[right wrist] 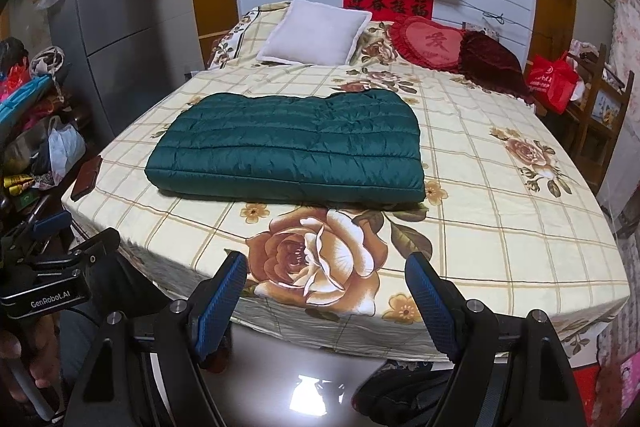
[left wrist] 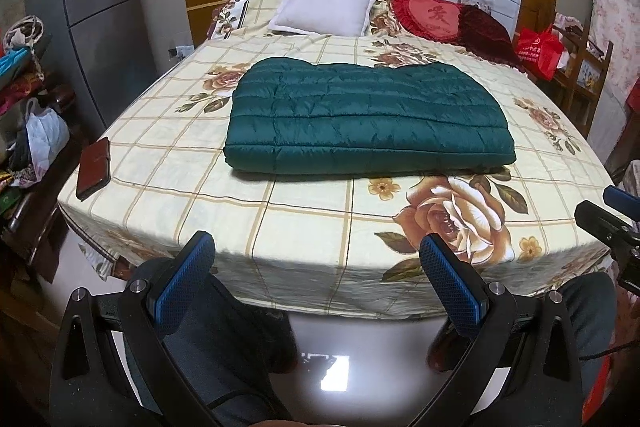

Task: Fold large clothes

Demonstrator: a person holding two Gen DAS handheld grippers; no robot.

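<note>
Your left gripper point(left wrist: 318, 267) and right gripper point(right wrist: 326, 293) hung spread apart and empty off the flowered bed point(right wrist: 500, 227). Farther on, the puffy dark green quilted jacket point(left wrist: 368, 115) lay folded. Its slippery fabric could have slid open.

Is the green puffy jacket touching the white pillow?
Apart. The left wrist view shows bare flowered sheet between the green puffy jacket and the white pillow.
</note>
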